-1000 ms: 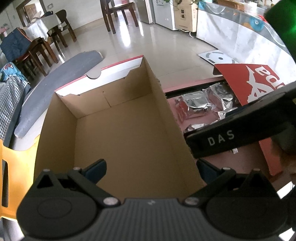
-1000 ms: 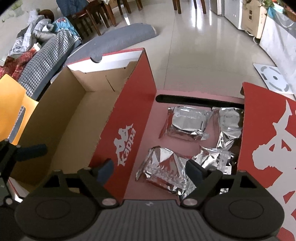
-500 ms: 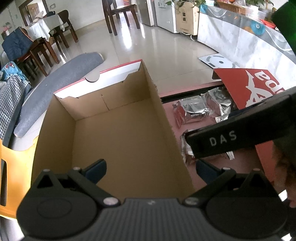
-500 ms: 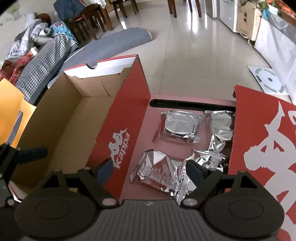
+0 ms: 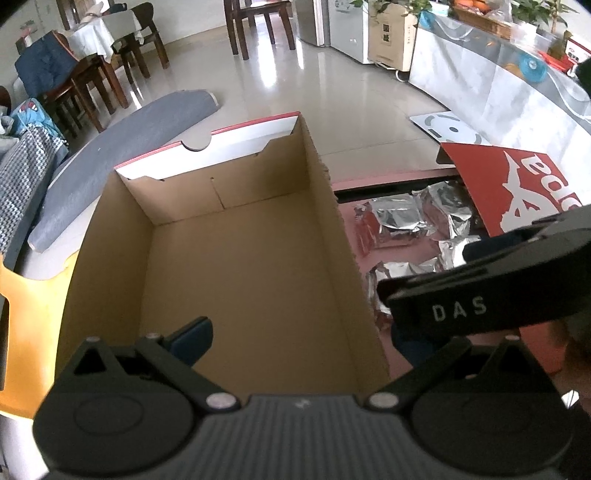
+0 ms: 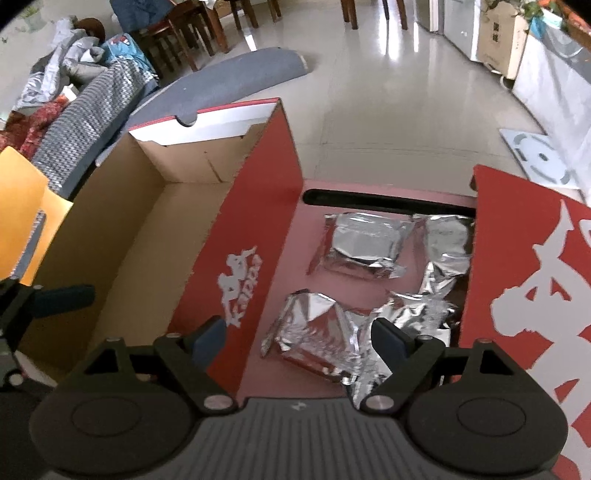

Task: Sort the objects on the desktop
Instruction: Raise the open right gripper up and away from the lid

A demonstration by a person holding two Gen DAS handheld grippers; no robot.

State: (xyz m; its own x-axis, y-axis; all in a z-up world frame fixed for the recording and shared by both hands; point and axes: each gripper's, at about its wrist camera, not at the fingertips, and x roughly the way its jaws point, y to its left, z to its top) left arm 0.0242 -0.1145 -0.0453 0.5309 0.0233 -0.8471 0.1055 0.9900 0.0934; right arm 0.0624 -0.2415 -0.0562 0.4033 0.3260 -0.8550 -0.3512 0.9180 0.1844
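An empty cardboard shoe box [image 5: 240, 266] with red outer walls [image 6: 243, 236] stands open. My left gripper [image 5: 299, 343] hangs open over its near end, holding nothing; its left finger [image 6: 62, 297] shows in the right wrist view. Right of the box, several silver foil packets [image 6: 364, 245] [image 5: 399, 218] lie on a red surface [image 6: 291, 243]. My right gripper [image 6: 299, 339] is open above the nearest packet [image 6: 314, 332], one finger over the box wall and the other over crumpled foil, not pressing on anything. Its black body [image 5: 480, 291] hides part of the packets in the left wrist view.
A red lid [image 6: 535, 288] with a white logo stands tilted to the right of the packets. A grey cushion [image 5: 129, 147] lies behind the box and a yellow object [image 5: 22, 332] to its left. Chairs [image 5: 255, 26], tiled floor and a white counter [image 5: 498, 96] lie beyond.
The left wrist view has rolled slightly, so more of the foil packets shows beside the box. Both grippers stay open and in place; the packets have not moved.
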